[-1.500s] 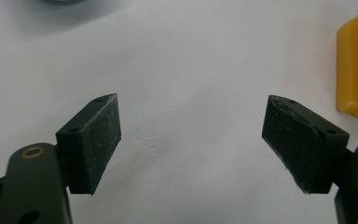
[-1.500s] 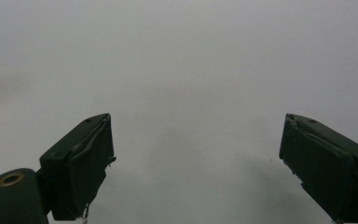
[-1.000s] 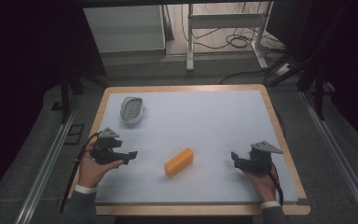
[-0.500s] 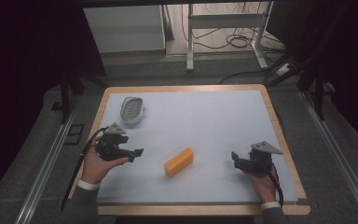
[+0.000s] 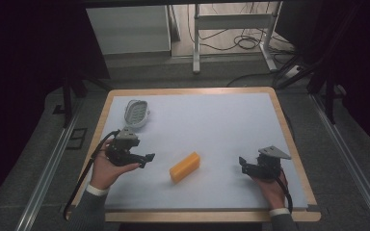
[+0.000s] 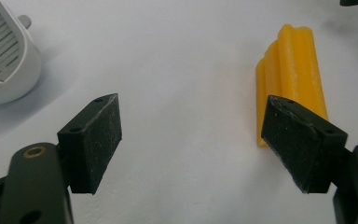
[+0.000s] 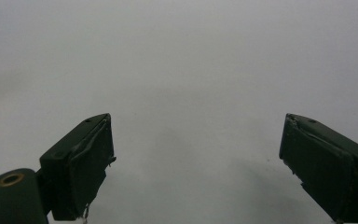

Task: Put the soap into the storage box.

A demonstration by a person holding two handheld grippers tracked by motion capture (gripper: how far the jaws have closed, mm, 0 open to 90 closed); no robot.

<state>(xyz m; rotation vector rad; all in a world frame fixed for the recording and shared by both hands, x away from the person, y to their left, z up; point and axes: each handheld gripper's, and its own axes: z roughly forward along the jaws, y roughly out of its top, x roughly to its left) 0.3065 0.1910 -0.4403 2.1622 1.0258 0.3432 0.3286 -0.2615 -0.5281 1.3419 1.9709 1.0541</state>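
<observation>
Surface: white mat on a wood-edged table (image 5: 289, 144), dark room and cables behind it.
Yellow block: the ridged yellow block (image 5: 184, 166) lies flat near the middle of the mat, between the two grippers and apart from both.
Soap dish: a white slotted dish (image 5: 136, 112) sits toward the far left corner, well apart from the block.
Left gripper: the left gripper (image 5: 146, 158) points at the block; in the left gripper view (image 6: 191, 140) its jaws stand wide apart and empty, the block (image 6: 291, 70) showing just past the right-hand jaw.
Right gripper: the right gripper (image 5: 243, 163) rests low over bare mat, jaws spread wide (image 7: 196, 163), holding and touching nothing.
Step in hand: likely the left gripper's reach for the block.
Doing it well: swing the jaws until the block sits centred between them, straddle its narrow width, lower to the mat, then close squarely on the long sides so it cannot twist.
</observation>
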